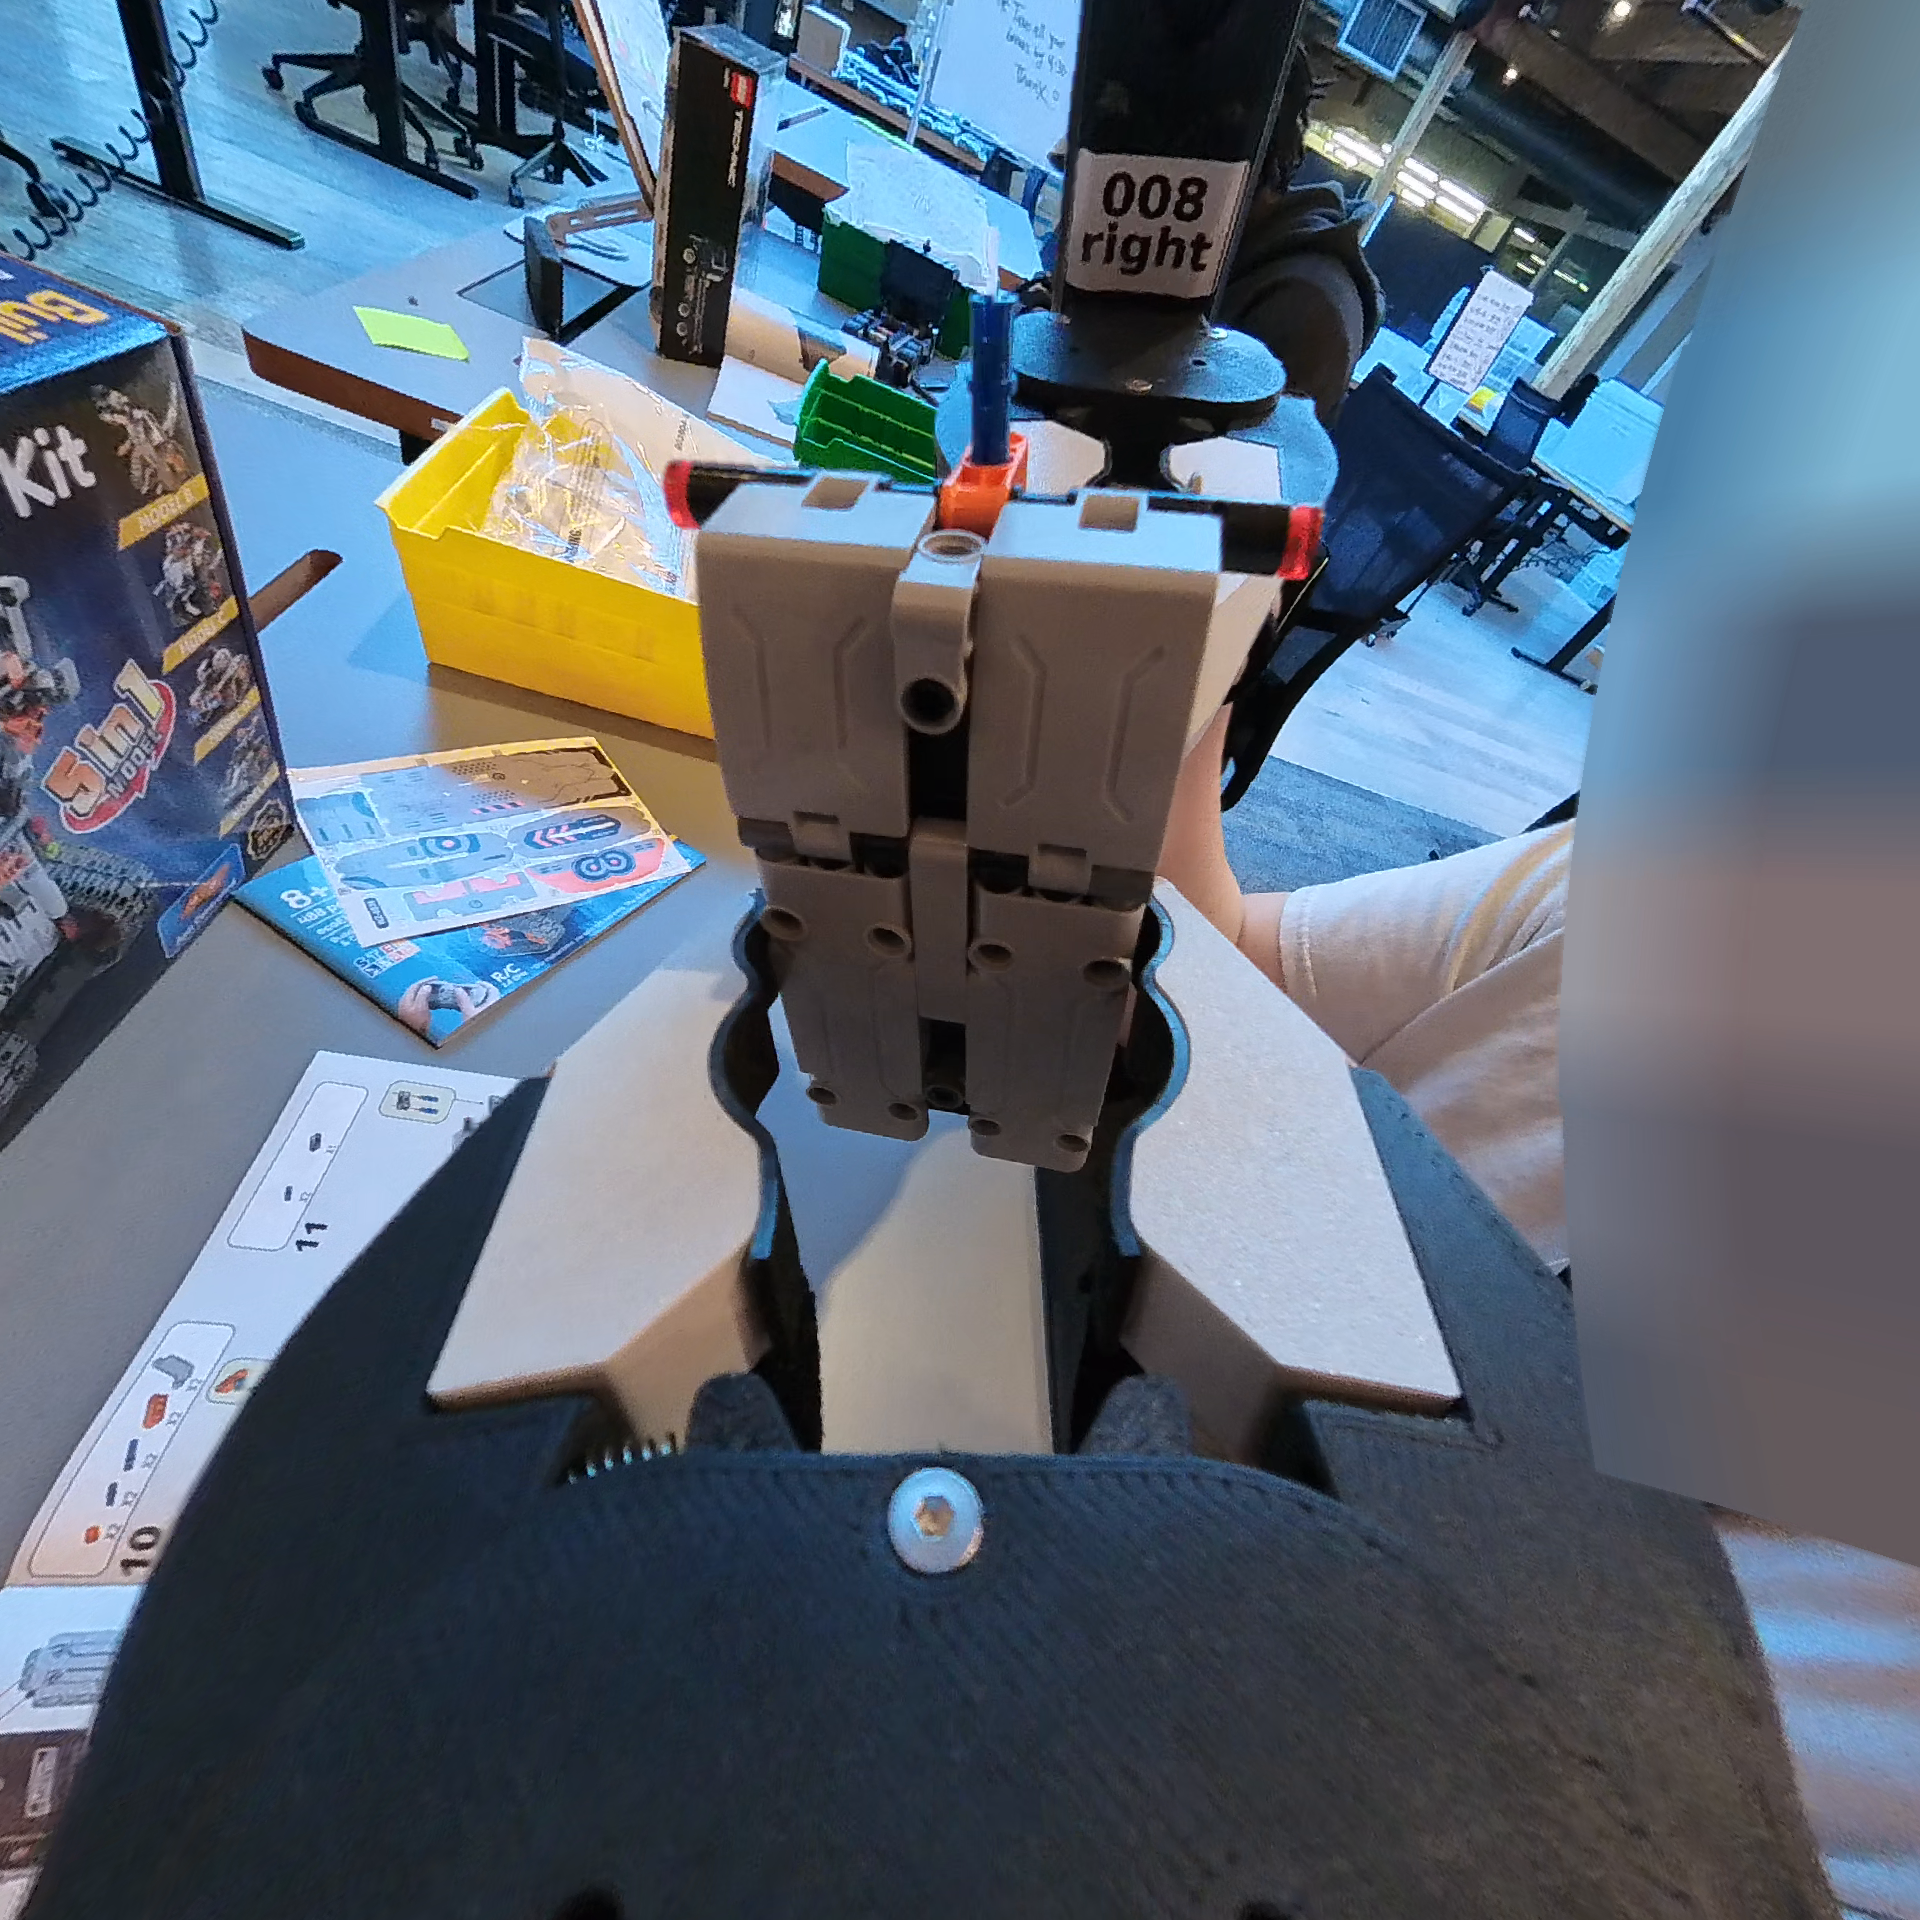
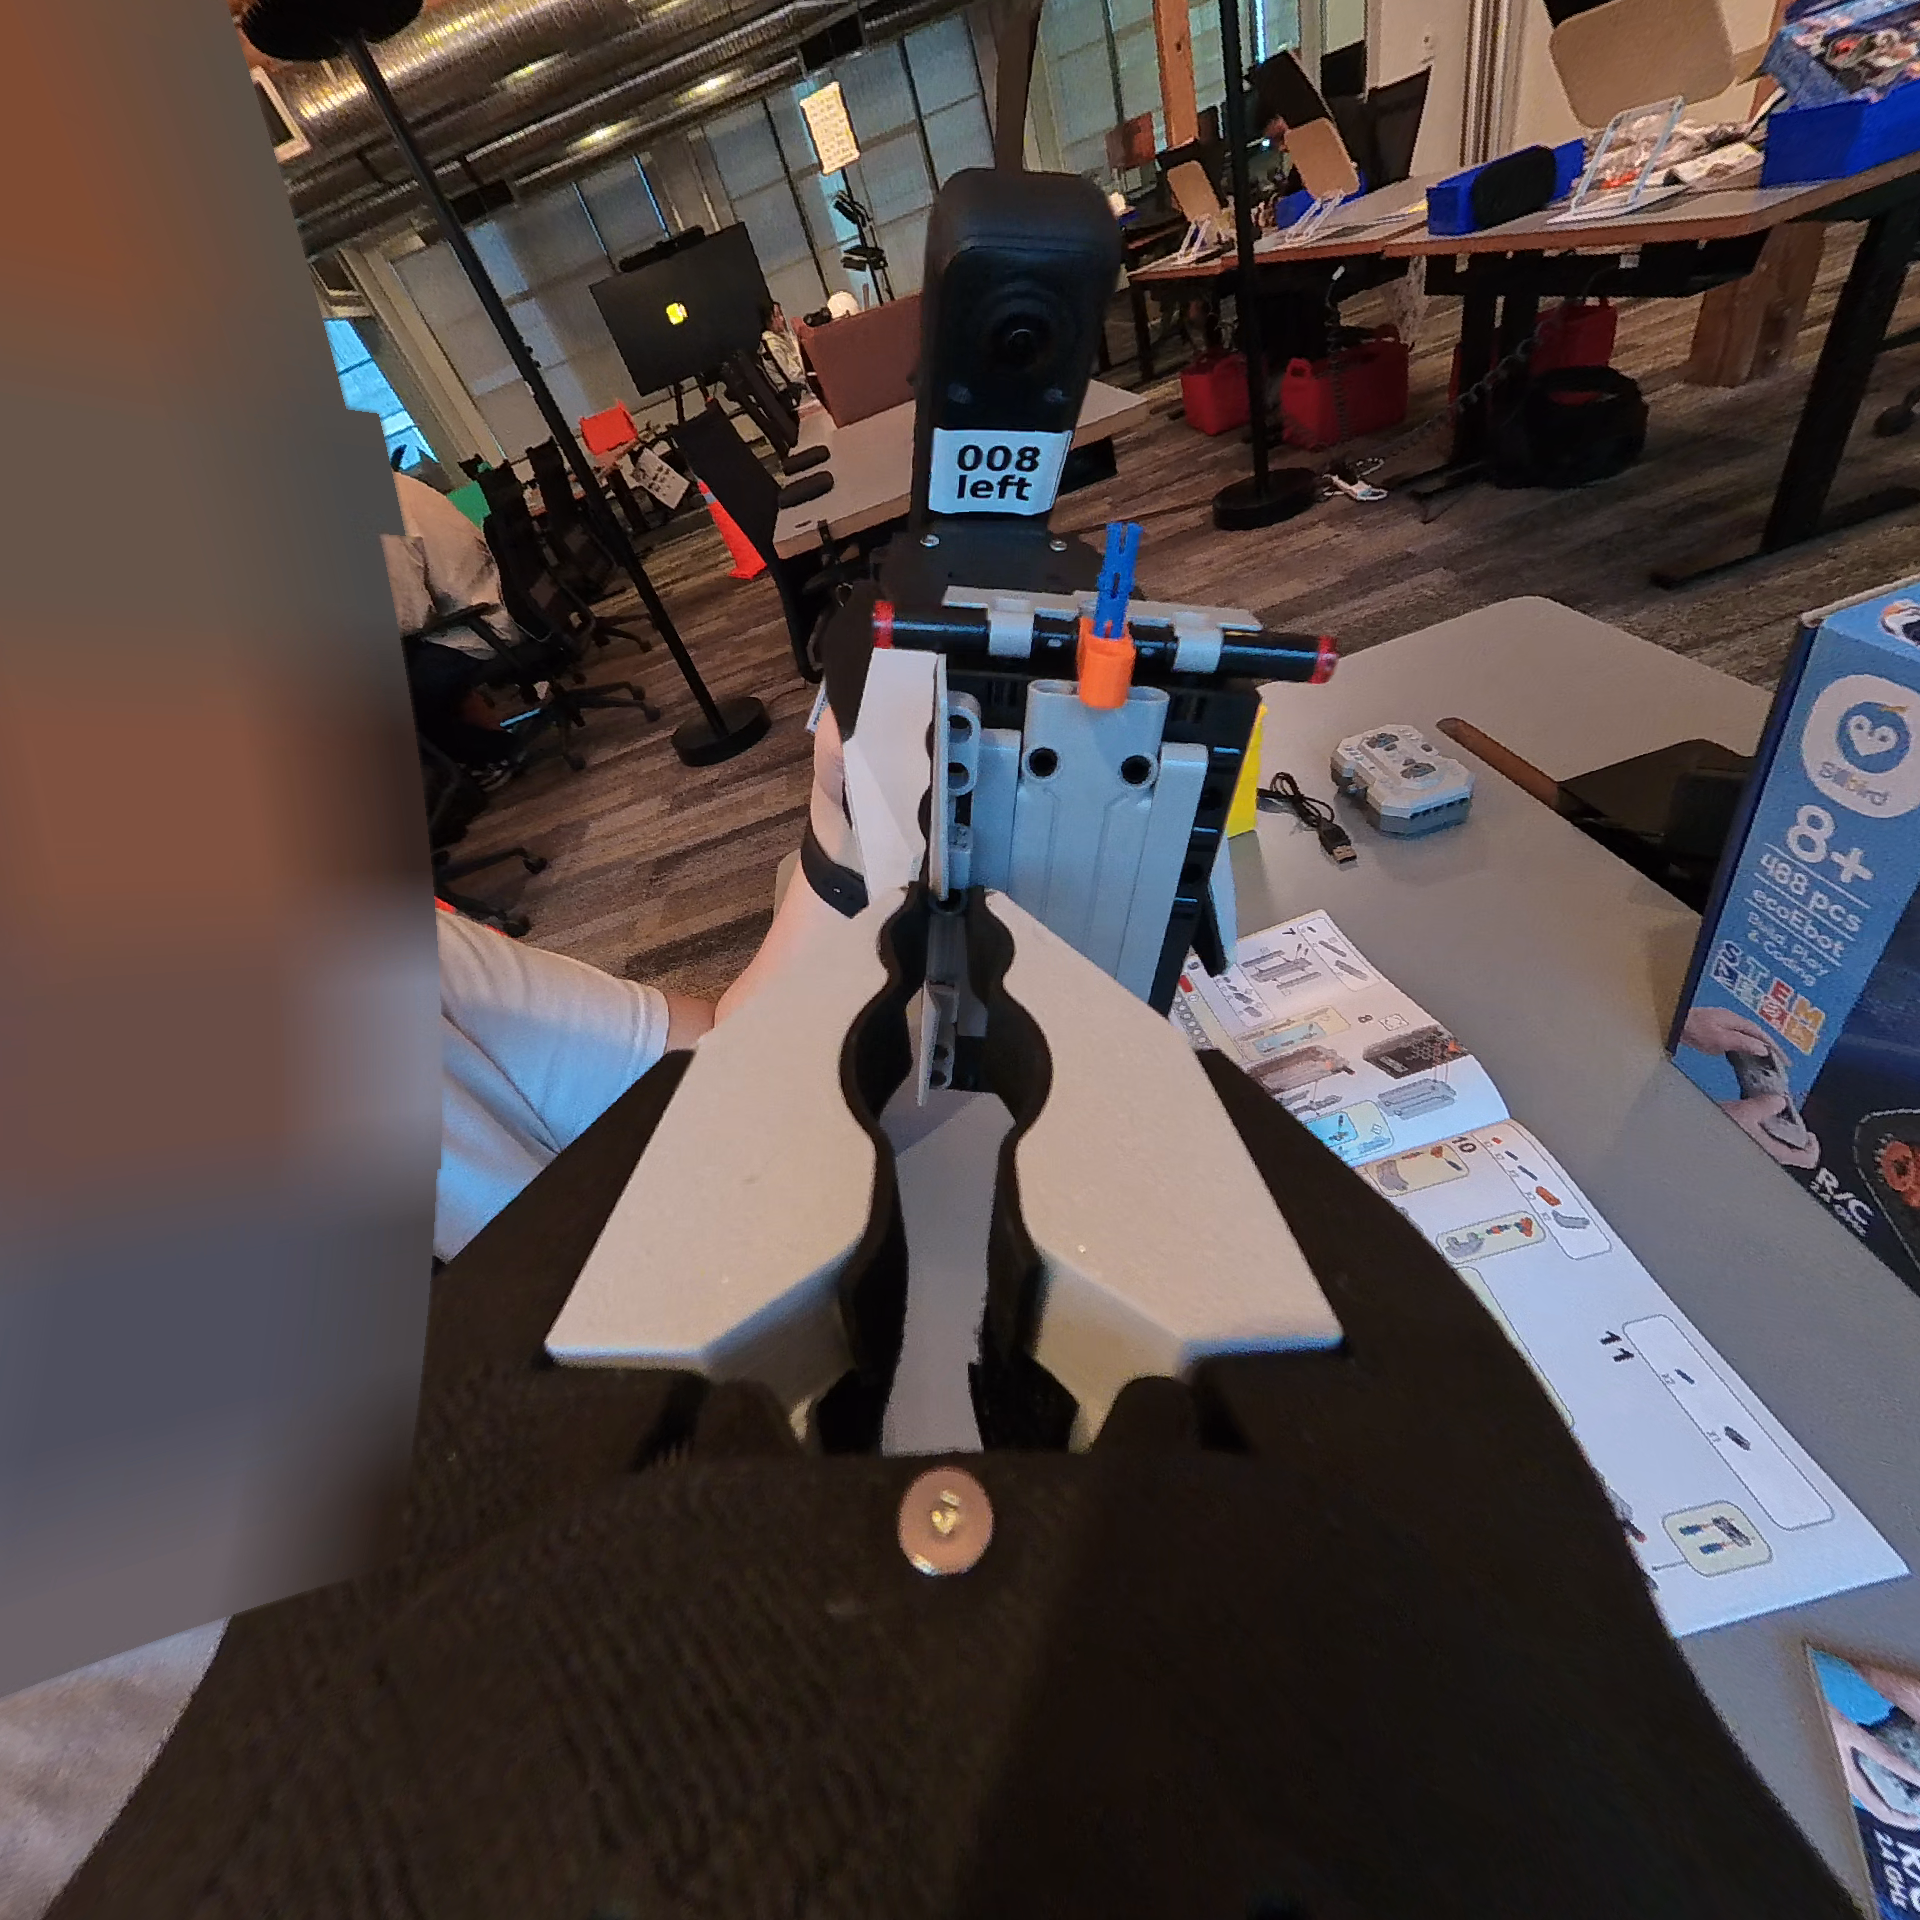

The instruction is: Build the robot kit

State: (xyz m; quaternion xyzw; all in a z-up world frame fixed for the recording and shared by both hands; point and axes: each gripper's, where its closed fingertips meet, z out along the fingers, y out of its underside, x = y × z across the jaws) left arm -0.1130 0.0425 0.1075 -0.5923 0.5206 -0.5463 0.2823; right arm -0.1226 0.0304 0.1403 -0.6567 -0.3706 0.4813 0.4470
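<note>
Grey table (image 1: 156, 1143) is carrying an instruction sheet (image 1: 260, 1299), sticker sheet (image 1: 488, 821) and yellow bin (image 1: 530, 613). Above it, the left gripper (image 1: 951, 1029) and right gripper (image 2: 951, 997) are both pinching the grey brick model (image 1: 956, 727), jaws closed on its opposite sides.

The place was a large open-plan office or lab workspace turned to building-kit work. Rows of long desks (image 2: 1621, 223) and black swivel chairs (image 1: 416, 73) stood on carpeted floor under an exposed ceiling with ducts (image 2: 582, 73). A dark screen on a stand (image 2: 686, 307), a whiteboard (image 1: 1023, 62), coloured parts bins (image 1: 540, 582) and kit boxes (image 1: 114, 644) lay about, with open instruction booklets (image 2: 1507, 1236) on the grey table (image 2: 1538, 935).
</note>
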